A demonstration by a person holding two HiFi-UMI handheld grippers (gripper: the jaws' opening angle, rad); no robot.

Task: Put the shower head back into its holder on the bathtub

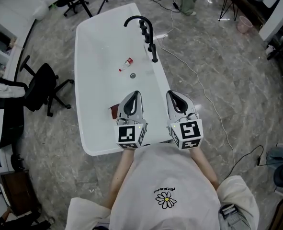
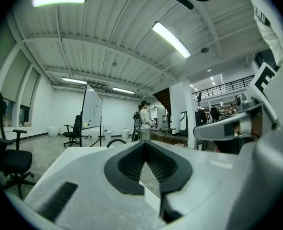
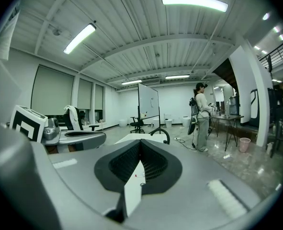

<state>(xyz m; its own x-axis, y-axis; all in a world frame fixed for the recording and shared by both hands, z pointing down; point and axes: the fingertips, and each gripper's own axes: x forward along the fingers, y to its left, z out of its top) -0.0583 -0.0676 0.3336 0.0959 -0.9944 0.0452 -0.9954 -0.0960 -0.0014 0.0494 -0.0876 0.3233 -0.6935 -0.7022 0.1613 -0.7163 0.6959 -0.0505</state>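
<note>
Both your forearms reach straight ahead from the white T-shirt point(image 1: 167, 176), elbows tucked, a gripper in each hand, side by side and pointing level over the near end of the bathtub point(image 1: 96, 95).
Left gripper point(image 1: 135, 96): over the tub's inside. In the left gripper view its jaws are pressed together with nothing between them point(image 2: 145, 145).
Right gripper point(image 1: 172, 96): over the tub's right rim. Its jaws are also closed tip to tip and empty point(image 3: 140, 143).
The two grippers are near each other but not touching.
In the tub: a brown object point(image 1: 113, 112) just left of the left gripper; farther on the drain point(image 1: 132, 74); then a small red-and-white bottle point(image 1: 126, 64) lying on its side.
Shower head point(image 1: 153, 52): slim, black, upright on the far right rim, nearest you in the row of black fittings that ends at the gooseneck spout point(image 1: 137, 19). It is well apart from both grippers. At this size you cannot tell whether it is seated in its holder.
</note>
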